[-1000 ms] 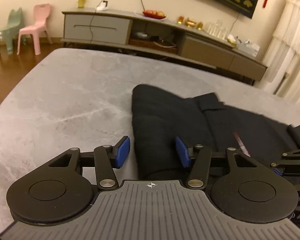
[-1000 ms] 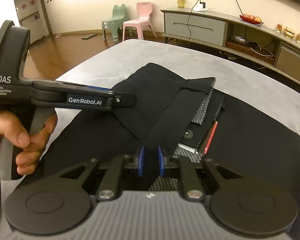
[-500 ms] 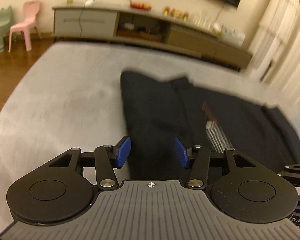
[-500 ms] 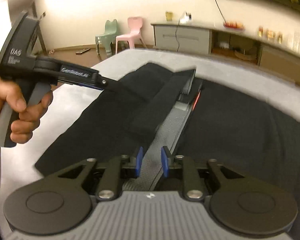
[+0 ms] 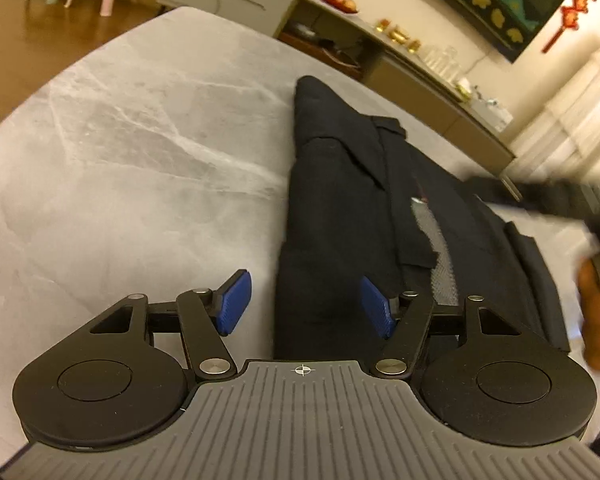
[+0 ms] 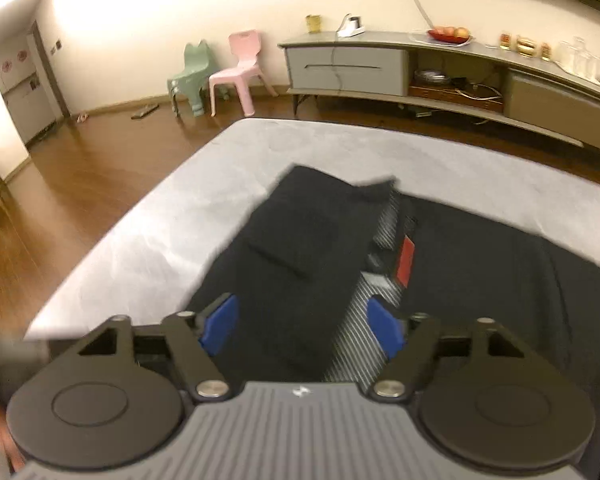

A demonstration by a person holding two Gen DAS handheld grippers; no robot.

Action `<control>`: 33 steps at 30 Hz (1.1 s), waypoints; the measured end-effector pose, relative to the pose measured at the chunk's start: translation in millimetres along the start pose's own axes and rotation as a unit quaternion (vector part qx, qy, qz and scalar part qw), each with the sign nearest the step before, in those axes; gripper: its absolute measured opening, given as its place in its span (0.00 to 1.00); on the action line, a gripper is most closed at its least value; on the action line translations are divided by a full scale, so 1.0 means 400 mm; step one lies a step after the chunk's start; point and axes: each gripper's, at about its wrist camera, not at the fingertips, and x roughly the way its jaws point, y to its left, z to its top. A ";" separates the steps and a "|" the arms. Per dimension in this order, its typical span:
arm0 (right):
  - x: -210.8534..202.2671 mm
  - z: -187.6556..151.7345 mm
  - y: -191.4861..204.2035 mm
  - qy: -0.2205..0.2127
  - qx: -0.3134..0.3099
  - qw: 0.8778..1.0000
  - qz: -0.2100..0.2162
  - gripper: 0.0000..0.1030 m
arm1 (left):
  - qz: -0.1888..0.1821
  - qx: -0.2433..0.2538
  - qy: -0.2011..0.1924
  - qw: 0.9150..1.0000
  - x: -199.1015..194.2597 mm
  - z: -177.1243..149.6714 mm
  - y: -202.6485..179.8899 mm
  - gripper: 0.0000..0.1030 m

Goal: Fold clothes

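Note:
A black garment [image 5: 340, 200] lies flat on the grey marble table [image 5: 140, 152], with a folded flap on top and a striped grey lining with a red tag [image 6: 405, 256] showing. My left gripper [image 5: 304, 304] is open, hovering over the garment's left edge. My right gripper [image 6: 300, 326] is open and empty above the black garment [image 6: 300, 248], near its folded flap. In the left wrist view the right gripper and the hand holding it show blurred at the right edge [image 5: 572, 200].
The table's edge [image 6: 112, 236] drops to a wooden floor on the left. A long TV cabinet [image 6: 420, 68] runs along the far wall. A pink chair [image 6: 240, 72] and a green chair [image 6: 190, 76] stand by the wall.
My right gripper, shut a second ago with cloth at its tips, has opened and lifted away. The left gripper stayed open and shifted over the garment's left edge.

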 end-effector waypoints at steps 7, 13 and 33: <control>0.262 0.088 0.192 0.087 -0.064 0.992 -0.059 0.83 | -0.021 0.019 -0.010 1.000 -0.005 -0.009 -0.026 0.07; 0.330 0.103 0.216 0.106 -0.101 0.982 -0.115 0.31 | -0.026 0.025 -0.029 0.999 -0.028 -0.011 -0.053 0.00; -0.002 -0.138 -0.591 -0.007 0.194 0.981 0.011 0.36 | -0.214 0.174 0.045 0.960 0.077 -0.050 -0.456 0.10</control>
